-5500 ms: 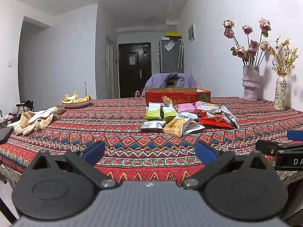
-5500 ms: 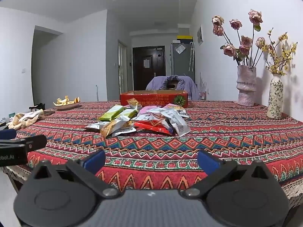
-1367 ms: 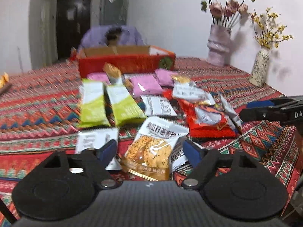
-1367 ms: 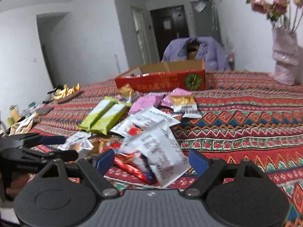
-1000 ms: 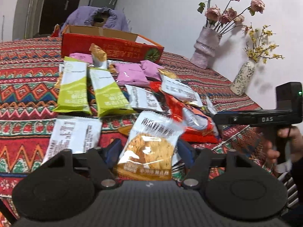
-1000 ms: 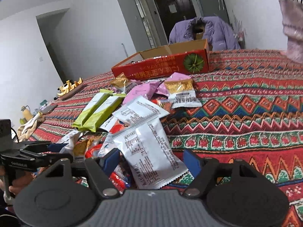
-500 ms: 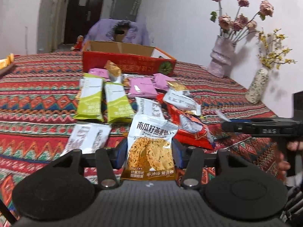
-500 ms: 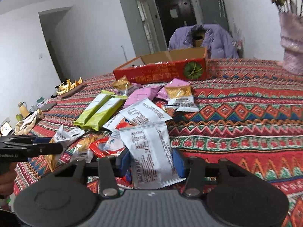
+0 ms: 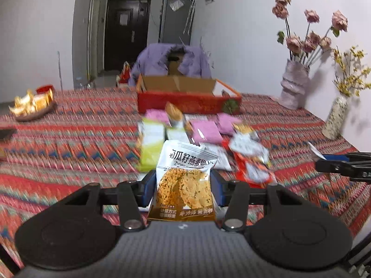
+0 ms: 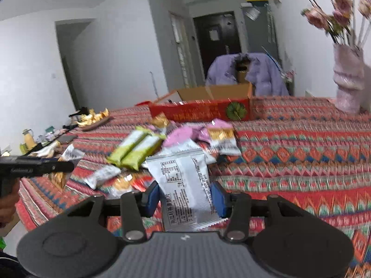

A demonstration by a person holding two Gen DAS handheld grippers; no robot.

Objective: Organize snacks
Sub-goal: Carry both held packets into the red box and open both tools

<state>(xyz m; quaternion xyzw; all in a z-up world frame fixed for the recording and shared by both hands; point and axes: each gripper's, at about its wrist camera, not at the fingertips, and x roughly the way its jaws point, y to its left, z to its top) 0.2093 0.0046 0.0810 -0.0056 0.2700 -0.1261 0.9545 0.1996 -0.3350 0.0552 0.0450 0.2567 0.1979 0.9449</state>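
Your left gripper (image 9: 183, 188) has its jaws clamped on the oat crisp packet (image 9: 184, 183), front side up, lifted off the patterned tablecloth (image 9: 69, 143). Your right gripper (image 10: 185, 197) has its jaws clamped on a silver snack packet (image 10: 183, 185), printed back facing up. In both wrist views the loose snack pile (image 10: 148, 146) lies at 12 o'clock, with the open red cardboard box (image 10: 208, 108) just beyond it. From the left wrist, the flower vase (image 9: 293, 85) stands at 2 o'clock
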